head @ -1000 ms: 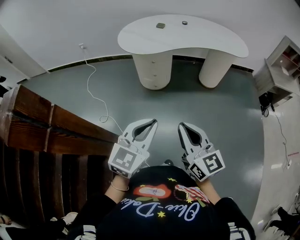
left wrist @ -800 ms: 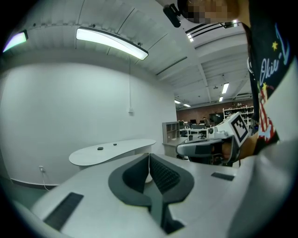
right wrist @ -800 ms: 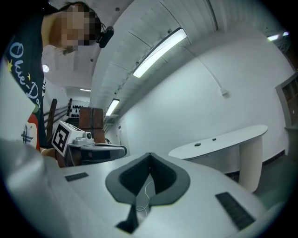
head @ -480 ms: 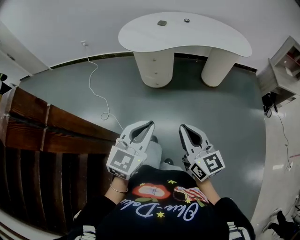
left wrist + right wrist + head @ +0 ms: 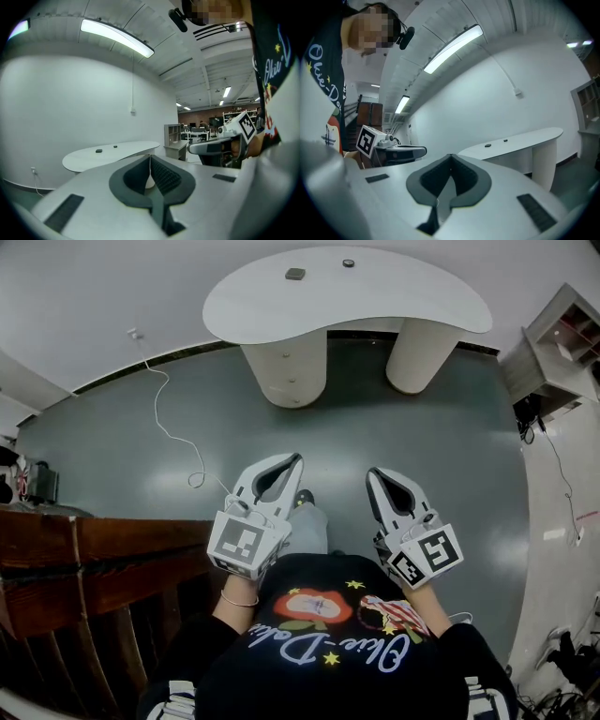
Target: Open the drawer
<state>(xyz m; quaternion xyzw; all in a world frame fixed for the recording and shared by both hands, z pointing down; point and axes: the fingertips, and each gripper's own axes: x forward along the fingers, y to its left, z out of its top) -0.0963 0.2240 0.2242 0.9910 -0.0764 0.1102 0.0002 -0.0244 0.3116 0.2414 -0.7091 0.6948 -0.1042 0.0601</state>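
A white curved desk (image 5: 394,306) stands at the far side of the grey floor. Its left round pedestal (image 5: 286,371) has drawer fronts with small knobs, too small to make out well. My left gripper (image 5: 295,458) and right gripper (image 5: 374,474) are held side by side in front of the person's body, well short of the desk. Both point towards it. The left gripper (image 5: 150,157) is shut with nothing between its pads. The right gripper (image 5: 450,156) is shut and empty too. The desk top (image 5: 112,154) shows beyond the left jaws.
A dark wooden railing (image 5: 84,549) runs along the left. A white cable (image 5: 169,432) lies on the floor from the wall. A white shelf unit (image 5: 562,343) stands at the right. Two small dark items (image 5: 295,274) lie on the desk top.
The person and both grippers have moved forward towards the desk, which now looks nearer. The wooden railing has dropped back to the lower left. Both grippers stayed shut.
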